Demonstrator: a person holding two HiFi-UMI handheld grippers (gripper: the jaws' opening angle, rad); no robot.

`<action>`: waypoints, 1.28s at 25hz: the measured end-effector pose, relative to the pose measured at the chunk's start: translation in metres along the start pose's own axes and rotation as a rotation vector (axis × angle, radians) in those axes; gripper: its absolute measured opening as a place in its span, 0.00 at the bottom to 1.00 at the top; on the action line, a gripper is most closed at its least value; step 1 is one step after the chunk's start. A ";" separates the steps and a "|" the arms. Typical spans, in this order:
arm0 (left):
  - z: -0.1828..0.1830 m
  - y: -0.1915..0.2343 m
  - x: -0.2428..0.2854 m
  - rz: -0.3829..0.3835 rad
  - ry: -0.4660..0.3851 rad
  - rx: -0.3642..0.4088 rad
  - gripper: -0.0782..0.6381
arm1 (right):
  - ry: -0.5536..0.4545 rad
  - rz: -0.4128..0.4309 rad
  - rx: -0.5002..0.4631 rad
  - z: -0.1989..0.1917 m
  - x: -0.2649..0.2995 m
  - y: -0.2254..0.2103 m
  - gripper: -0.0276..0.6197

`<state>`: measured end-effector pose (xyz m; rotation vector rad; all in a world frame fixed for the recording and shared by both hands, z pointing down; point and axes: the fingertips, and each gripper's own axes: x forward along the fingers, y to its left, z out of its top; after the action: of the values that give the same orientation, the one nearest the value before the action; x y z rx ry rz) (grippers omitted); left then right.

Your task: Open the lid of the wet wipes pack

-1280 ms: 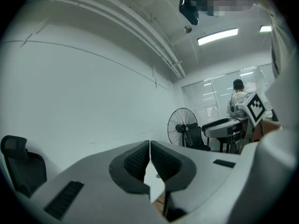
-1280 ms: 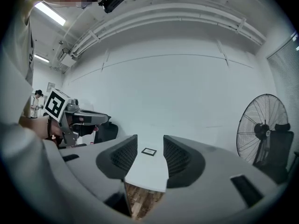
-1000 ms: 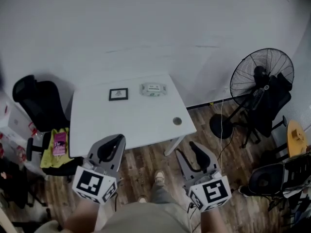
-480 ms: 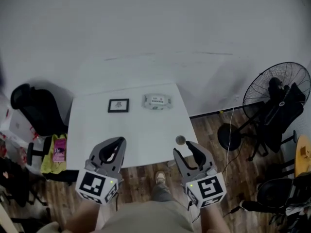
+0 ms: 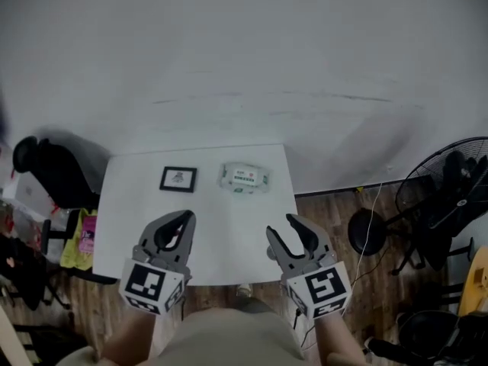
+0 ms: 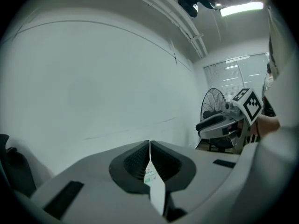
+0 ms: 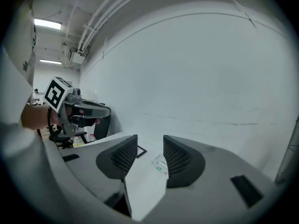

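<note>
The wet wipes pack (image 5: 244, 178) lies flat, lid shut, toward the far side of the white table (image 5: 221, 227). Both grippers hang over the table's near edge, well short of the pack. My left gripper (image 5: 184, 219) has its jaws closed together with nothing in them; in the left gripper view (image 6: 149, 146) only a sliver of the pack (image 6: 149, 175) shows through the slit. My right gripper (image 5: 283, 230) stands open and empty. In the right gripper view (image 7: 149, 146) the pack (image 7: 159, 164) lies ahead between the jaws.
A small black-framed card (image 5: 178, 178) lies left of the pack. A black office chair (image 5: 47, 170) stands at the table's left with a yellow item (image 5: 78, 236) near it. A standing fan (image 5: 450, 197) and cables are on the wooden floor to the right. A white wall lies behind the table.
The view has come closer to the table. Both grippers moved forward from above the floor to above the table's near edge. The left stays shut, the right open.
</note>
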<state>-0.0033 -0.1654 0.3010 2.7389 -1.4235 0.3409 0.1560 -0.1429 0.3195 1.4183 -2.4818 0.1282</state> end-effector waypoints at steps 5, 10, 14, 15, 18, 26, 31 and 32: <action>0.003 0.005 0.036 0.015 0.009 0.006 0.14 | 0.025 0.028 -0.002 0.001 0.029 -0.033 0.33; 0.002 0.011 0.059 0.023 0.021 -0.003 0.14 | 0.054 0.022 -0.053 -0.001 0.045 -0.053 0.33; 0.001 0.019 0.068 0.025 0.024 -0.007 0.14 | 0.077 0.024 -0.066 -0.002 0.057 -0.058 0.33; 0.001 0.021 0.069 0.022 0.024 -0.006 0.14 | 0.082 0.020 -0.074 -0.001 0.060 -0.059 0.33; 0.001 0.026 0.072 0.002 0.026 -0.003 0.14 | 0.095 0.003 -0.096 0.000 0.066 -0.059 0.33; -0.006 0.039 0.096 -0.063 0.063 0.039 0.14 | 0.172 0.012 -0.214 -0.010 0.103 -0.056 0.33; -0.029 0.051 0.128 -0.102 0.109 0.084 0.14 | 0.232 -0.003 -0.297 -0.026 0.145 -0.064 0.33; -0.034 0.054 0.135 -0.105 0.121 0.099 0.14 | 0.245 -0.007 -0.311 -0.032 0.154 -0.067 0.33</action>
<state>0.0219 -0.3003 0.3589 2.8013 -1.2616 0.5754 0.1456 -0.2980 0.3891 1.2029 -2.1845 -0.0791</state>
